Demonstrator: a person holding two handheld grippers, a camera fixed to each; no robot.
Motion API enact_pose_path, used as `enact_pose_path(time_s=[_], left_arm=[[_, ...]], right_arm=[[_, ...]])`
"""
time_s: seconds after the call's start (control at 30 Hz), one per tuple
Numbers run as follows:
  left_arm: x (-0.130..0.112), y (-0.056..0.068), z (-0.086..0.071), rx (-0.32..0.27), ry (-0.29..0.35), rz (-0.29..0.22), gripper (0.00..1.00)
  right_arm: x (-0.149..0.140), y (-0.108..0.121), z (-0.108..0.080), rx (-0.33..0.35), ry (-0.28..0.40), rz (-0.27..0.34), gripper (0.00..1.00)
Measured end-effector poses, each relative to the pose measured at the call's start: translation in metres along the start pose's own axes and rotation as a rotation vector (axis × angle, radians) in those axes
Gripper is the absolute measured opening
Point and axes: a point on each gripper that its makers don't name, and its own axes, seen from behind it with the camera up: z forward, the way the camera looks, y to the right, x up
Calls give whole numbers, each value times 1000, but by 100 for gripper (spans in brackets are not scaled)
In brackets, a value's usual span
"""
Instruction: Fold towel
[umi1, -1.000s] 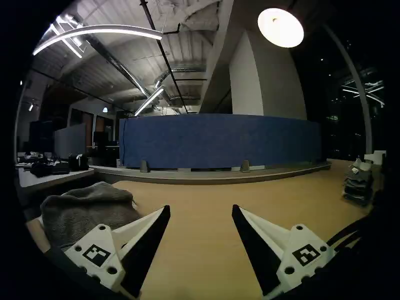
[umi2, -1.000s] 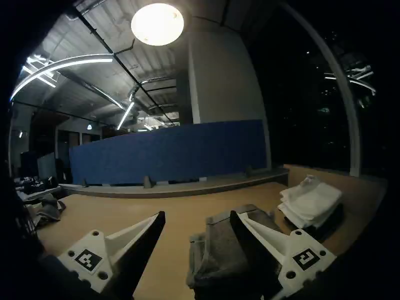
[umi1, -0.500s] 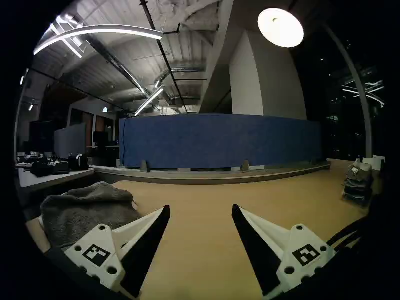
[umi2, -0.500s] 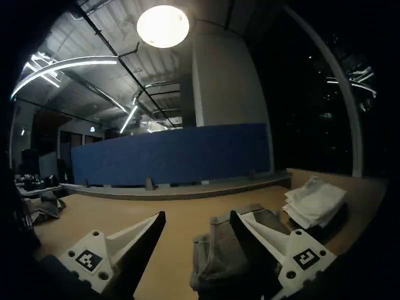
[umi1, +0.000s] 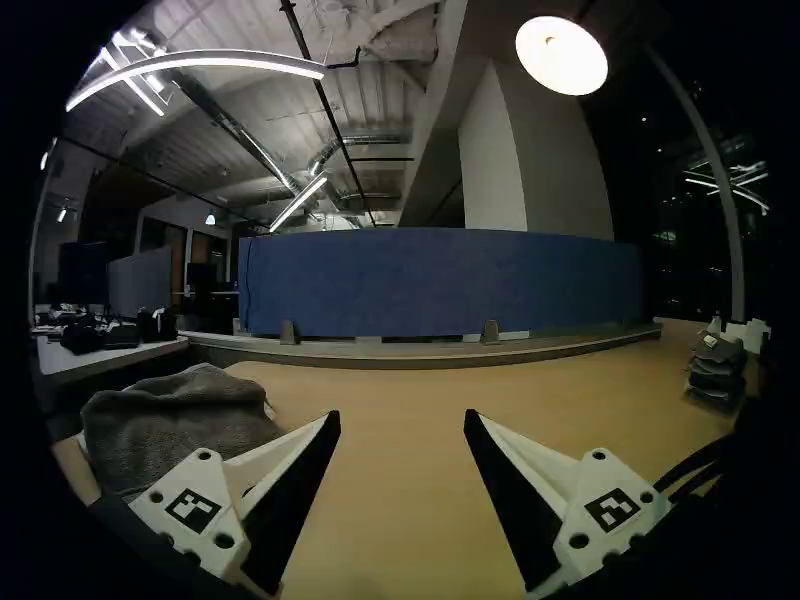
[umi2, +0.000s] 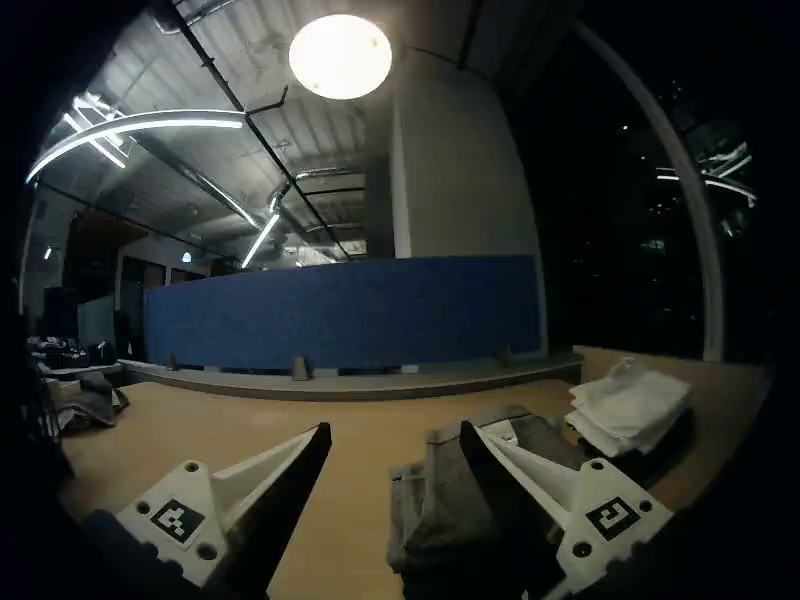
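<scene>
The crumpled grey towel (umi1: 170, 425) lies heaped on the worktop (umi1: 420, 385) just left of the left gripper (umi1: 400, 415) — the nearer one, jaws released and empty — while the right gripper (umi2: 395, 428), jaws also released, stands by a folded grey stack (umi2: 440, 495).

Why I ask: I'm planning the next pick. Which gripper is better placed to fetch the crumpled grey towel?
Left, probably. The crumpled towel lies close beside the left gripper, just outside its open jaws. The right gripper, also open, is at the folded grey stack, with a white stack beyond.
</scene>
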Motion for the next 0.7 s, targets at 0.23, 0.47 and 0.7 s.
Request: enact_pose_path(time_s=[0.23, 0.47, 0.7], left_arm=[[0, 0, 0, 0, 0, 0, 92], [0, 0, 1, 0, 0, 0, 92], [0, 0, 1, 0, 0, 0, 91]], right_arm=[[-9, -7, 0, 4, -14, -43, 100], [-18, -12, 2, 3, -53, -58, 100], [-18, -10, 3, -3, -56, -57, 100]])
